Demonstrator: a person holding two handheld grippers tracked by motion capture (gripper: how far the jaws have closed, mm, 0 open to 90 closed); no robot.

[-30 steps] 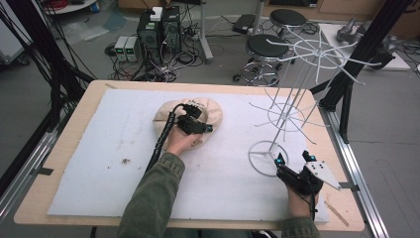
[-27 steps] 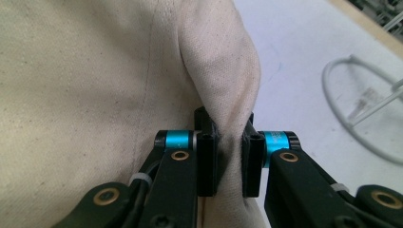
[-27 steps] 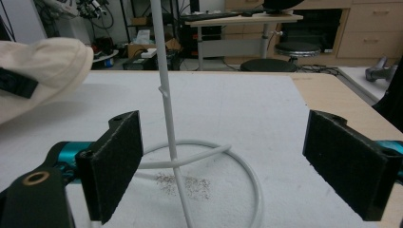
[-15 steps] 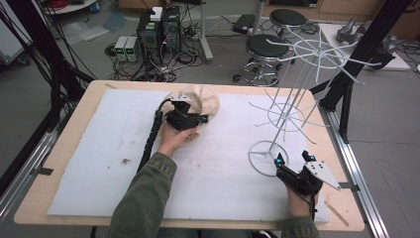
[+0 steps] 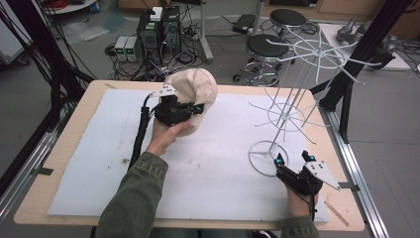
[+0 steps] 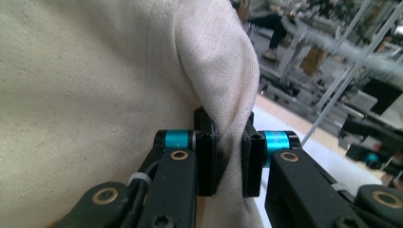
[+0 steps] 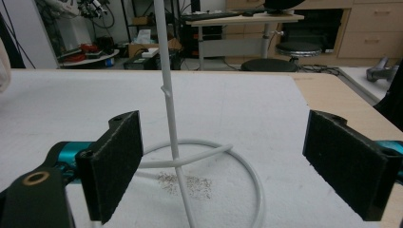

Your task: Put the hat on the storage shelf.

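High view: we see the cream canvas cap [image 5: 193, 91] lifted off the white foam mat [image 5: 218, 168] near the table's far edge, a fold of its cloth clenched in our left gripper [image 5: 195, 110]. Open mat spreads below and to its right. We can read no writing on the cap. Right of it stands the white wire display rack [image 5: 297, 94], its ring base [image 5: 266, 157] just ahead of our right gripper [image 5: 292, 161], whose jaws stand wide apart and empty. The wooden table [image 5: 69, 129] shows bare along its left margin; black stools [image 5: 267, 47] and computer boxes [image 5: 158, 29] crowd the floor beyond.
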